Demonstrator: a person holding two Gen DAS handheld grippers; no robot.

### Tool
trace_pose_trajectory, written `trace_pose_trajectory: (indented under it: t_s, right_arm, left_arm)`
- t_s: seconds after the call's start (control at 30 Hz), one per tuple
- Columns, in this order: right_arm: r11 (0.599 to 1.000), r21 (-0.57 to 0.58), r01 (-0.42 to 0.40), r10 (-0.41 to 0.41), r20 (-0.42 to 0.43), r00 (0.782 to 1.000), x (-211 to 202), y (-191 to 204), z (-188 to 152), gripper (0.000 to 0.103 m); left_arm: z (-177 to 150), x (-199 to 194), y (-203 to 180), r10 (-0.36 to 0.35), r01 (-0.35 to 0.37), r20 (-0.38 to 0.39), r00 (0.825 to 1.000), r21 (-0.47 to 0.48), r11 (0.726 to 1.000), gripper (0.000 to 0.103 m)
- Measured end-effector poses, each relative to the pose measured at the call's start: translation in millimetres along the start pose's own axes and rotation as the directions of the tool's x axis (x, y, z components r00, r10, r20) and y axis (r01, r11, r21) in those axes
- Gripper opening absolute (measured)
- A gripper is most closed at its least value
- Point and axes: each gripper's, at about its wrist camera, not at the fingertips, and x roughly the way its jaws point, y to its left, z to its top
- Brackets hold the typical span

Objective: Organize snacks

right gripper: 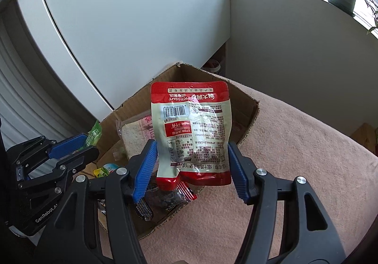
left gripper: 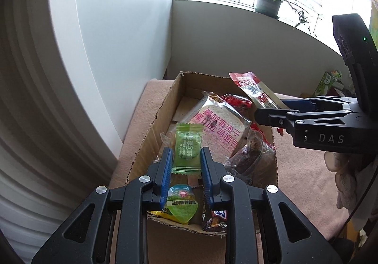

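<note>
The left gripper [left gripper: 186, 157] pinches a green plum-candy sachet [left gripper: 187, 148]; the right gripper [right gripper: 192, 164], jaws wide, barely holds a red-and-white pouch [right gripper: 191, 131], which may slip outside the cardboard box [right gripper: 245, 107].

A brown cardboard box [left gripper: 151, 131] is seen on pink cloth [right gripper: 295, 145]. Red bands and cream print mark the pouch [right gripper: 192, 131]; the sachet [left gripper: 187, 148] is green, possibly with white lettering.

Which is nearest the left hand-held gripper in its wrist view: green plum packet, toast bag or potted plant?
1. Green plum packet, between the left hand-held gripper fingers.
2. Toast bag, beyond, in the cardboard box.
3. Potted plant, on the windowsill.
</note>
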Motion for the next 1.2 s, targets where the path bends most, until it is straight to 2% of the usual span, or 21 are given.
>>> trace_pose_trajectory:
  t_s: [0.17,0.3,0.37,0.47,0.77,0.9,1.2]
  right_arm:
    - [1.000,0.004,0.010,-0.010,0.011,1.000,1,1,4,0.071]
    - [1.000,0.002,-0.005,0.005,0.021,1.000,-3,1,5,0.076]
    - [1.000,-0.003,0.010,-0.010,0.036,0.999,-7,2,5,0.083]
    - [1.000,-0.004,0.001,-0.001,0.041,0.999,-13,3,4,0.088]
    - [1.000,-0.017,0.018,-0.018,0.043,0.999,-23,2,-2,0.088]
    - [0.999,-0.022,0.029,-0.028,0.052,0.998,-29,2,-9,0.088]
    - [0.998,-0.043,0.049,-0.045,0.100,0.994,-52,2,-31,0.088]
  left_arm:
    - [2,1,6,0.013,-0.013,-0.002,1.000,-0.010,1.000,0.024]
    - [2,0,12,0.024,-0.024,0.001,1.000,-0.032,0.999,0.048]
    - [1,0,13,0.032,-0.032,0.002,0.999,-0.033,0.999,0.051]
    - [-1,-2,13,0.035,-0.035,0.001,0.999,-0.030,0.999,0.056]
    - [-5,-10,10,0.033,-0.033,0.004,0.999,-0.028,0.999,0.058]
    - [-8,-17,6,0.031,-0.031,0.015,0.999,-0.027,0.999,0.063]
    - [-17,-44,-13,0.051,-0.051,0.077,0.996,0.002,0.999,0.065]
